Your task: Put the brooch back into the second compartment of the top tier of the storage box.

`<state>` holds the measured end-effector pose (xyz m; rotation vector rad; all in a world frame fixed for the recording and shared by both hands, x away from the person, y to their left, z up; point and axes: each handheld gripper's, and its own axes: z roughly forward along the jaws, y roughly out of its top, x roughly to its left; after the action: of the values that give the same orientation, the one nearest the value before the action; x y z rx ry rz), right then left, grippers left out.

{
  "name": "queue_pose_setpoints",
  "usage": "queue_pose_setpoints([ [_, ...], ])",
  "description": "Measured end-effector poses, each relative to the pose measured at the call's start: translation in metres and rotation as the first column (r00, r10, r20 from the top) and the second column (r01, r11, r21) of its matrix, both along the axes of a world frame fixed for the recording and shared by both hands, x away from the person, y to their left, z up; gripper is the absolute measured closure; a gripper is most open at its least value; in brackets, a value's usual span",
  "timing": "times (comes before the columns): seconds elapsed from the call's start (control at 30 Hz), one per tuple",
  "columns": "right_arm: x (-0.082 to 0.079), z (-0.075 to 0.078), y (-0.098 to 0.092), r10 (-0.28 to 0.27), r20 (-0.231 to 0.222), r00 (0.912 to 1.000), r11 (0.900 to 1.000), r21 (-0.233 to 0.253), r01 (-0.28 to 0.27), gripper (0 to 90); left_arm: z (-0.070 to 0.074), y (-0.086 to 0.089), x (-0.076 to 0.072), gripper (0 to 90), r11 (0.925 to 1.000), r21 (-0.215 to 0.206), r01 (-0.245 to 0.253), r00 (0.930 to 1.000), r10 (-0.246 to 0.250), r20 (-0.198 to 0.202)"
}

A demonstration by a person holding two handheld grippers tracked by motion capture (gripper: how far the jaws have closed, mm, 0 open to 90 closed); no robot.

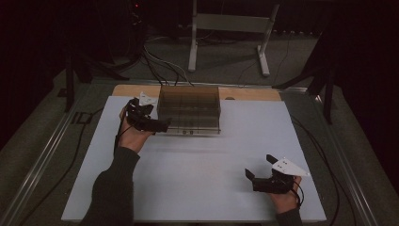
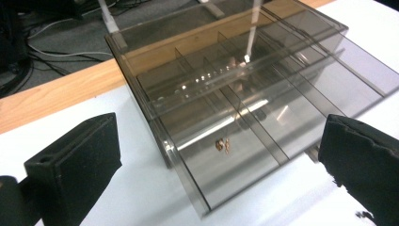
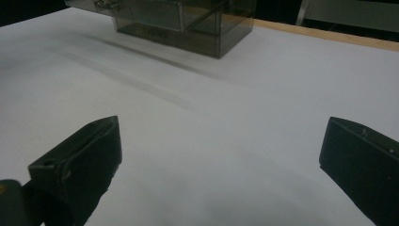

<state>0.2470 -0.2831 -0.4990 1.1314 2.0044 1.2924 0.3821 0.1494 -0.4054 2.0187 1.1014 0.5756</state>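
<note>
From the high view we see two tongs and one smoky clear box on a white tabletop (image 1: 202, 155). The left tongs (image 1: 162, 123) sit at the box's (image 1: 189, 109) left front corner, touching or just beside it; we cannot tell which. The right tongs (image 1: 258, 168) rest well apart from the box, their jaws spread and empty.

In the left gripper view we look between two black jaws of the left tongs (image 2: 221, 155), wide apart and gripping nothing. The box (image 2: 244, 84) lies just ahead of them, split by thin clear dividers into several compartments. One small brass-coloured mark (image 2: 222, 145) shows on a near panel.

In the right gripper view, the right tongs (image 3: 221, 155) also gape wide over bare tabletop (image 3: 197, 136), holding nothing. The box (image 3: 188, 23) stands far ahead of them, toward their left.
</note>
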Motion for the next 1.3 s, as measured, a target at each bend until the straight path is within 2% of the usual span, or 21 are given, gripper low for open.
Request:
queue_pose_setpoints([
  [0.27, 0.0, 0.0, 0.001, 0.006, -0.001, 1.0, 1.0, -0.003, -0.006, 0.2, -0.006, 0.015, -0.02, 0.3, 0.9997, 0.006, 0.023, 0.9997, -0.023, -0.003],
  [0.47, 0.0, -0.001, 0.003, 0.012, -0.003, 0.9999, 1.0, -0.003, -0.012, 0.2, -0.015, 0.025, -0.032, 0.3, 0.9994, 0.016, 0.03, 0.9995, -0.03, -0.002],
  [0.67, 0.0, -0.001, 0.005, 0.016, -0.008, 0.9998, 1.0, -0.001, -0.016, 0.2, -0.029, 0.036, -0.05, 0.3, 0.9983, 0.031, 0.05, 0.9987, -0.05, 0.004],
  [0.73, 0.0, -0.002, 0.005, 0.02, -0.006, 0.9998, 1.0, -0.002, -0.02, 0.2, -0.032, 0.039, -0.056, 0.3, 0.9985, 0.036, 0.042, 0.9991, -0.042, 0.01],
  [0.83, 0.0, -0.002, 0.006, 0.024, -0.008, 0.9997, 1.0, -0.001, -0.024, 0.2, -0.036, 0.043, -0.061, 0.3, 0.999, 0.023, 0.04, 0.9991, -0.04, 0.014],
  [1.03, 0.0, -0.002, 0.008, 0.03, -0.009, 0.9995, 1.0, -0.003, -0.03, 0.2, -0.053, 0.052, -0.083, 0.3, 0.9999, -0.009, 0.015, 0.9977, -0.014, 0.067],
  [1.13, -0.001, -0.002, 0.009, 0.032, -0.008, 0.9995, 0.999, -0.004, -0.032, 0.2, -0.059, 0.054, -0.09, 0.3, 0.9999, -0.012, 0.007, 0.9971, -0.006, 0.076],
  [1.2, -0.001, -0.002, 0.009, 0.034, -0.009, 0.9994, 0.999, -0.003, -0.034, 0.2, -0.069, 0.059, -0.099, 0.3, 0.9986, -0.053, -0.001, 0.996, 0.006, 0.089],
  [1.3, 0.0, -0.003, 0.01, 0.036, -0.007, 0.9993, 0.999, -0.002, -0.036, 0.2, -0.074, 0.062, -0.103, 0.3, 0.9973, -0.073, -0.007, 0.9951, 0.014, 0.098],
])
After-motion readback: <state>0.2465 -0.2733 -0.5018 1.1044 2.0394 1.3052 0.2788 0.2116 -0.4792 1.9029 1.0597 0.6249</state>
